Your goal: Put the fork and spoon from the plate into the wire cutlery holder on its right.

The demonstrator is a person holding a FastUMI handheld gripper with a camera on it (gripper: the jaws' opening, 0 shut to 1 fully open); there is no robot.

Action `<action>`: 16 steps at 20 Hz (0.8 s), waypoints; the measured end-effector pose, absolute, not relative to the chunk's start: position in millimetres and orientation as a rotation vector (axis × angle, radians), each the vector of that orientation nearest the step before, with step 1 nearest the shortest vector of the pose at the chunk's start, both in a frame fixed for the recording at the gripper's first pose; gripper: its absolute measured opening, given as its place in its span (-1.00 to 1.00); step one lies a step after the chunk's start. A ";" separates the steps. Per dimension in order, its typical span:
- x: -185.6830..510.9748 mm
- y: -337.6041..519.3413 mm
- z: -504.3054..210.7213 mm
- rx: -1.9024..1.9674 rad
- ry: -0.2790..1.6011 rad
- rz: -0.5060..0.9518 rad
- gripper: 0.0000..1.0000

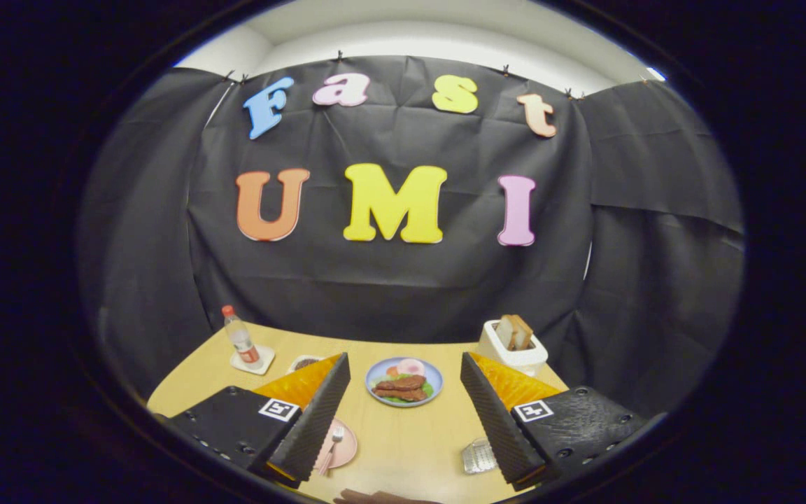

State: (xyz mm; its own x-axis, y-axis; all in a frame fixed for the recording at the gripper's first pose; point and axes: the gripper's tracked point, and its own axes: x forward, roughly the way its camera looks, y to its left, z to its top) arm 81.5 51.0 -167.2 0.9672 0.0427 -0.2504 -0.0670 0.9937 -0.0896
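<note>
My gripper [403,399] hangs open above the wooden table, nothing between its two black ribbed fingers [319,416]. A pink plate [344,448] lies just inside the left finger, partly hidden by it, with a fork [333,442] lying on it. I cannot make out the spoon. The wire cutlery holder [478,456] sits beside the right finger, close to the table's near edge and partly covered by that finger.
Beyond the fingers a blue plate of food [404,381] sits mid-table. A white toaster with bread [513,344] stands at the far right. A bottle [241,339] on a white coaster and a small bowl [304,362] stand far left.
</note>
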 end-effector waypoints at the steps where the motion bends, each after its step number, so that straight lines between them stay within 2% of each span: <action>1: 84.7 56.8 -185.8 -0.109 0.285 0.062 0.91; 8: 92.8 109.6 -337.6 -0.152 0.561 0.131 0.89; 13: 83.4 139.9 -427.0 -0.134 0.755 0.123 0.88; 16: 80.9 155.1 -459.6 -0.125 0.833 0.119 0.69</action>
State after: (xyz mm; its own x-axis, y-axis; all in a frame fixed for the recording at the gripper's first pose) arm 80.9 155.1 -459.6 0.6668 0.0560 -0.7432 -0.1540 0.9860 -0.0639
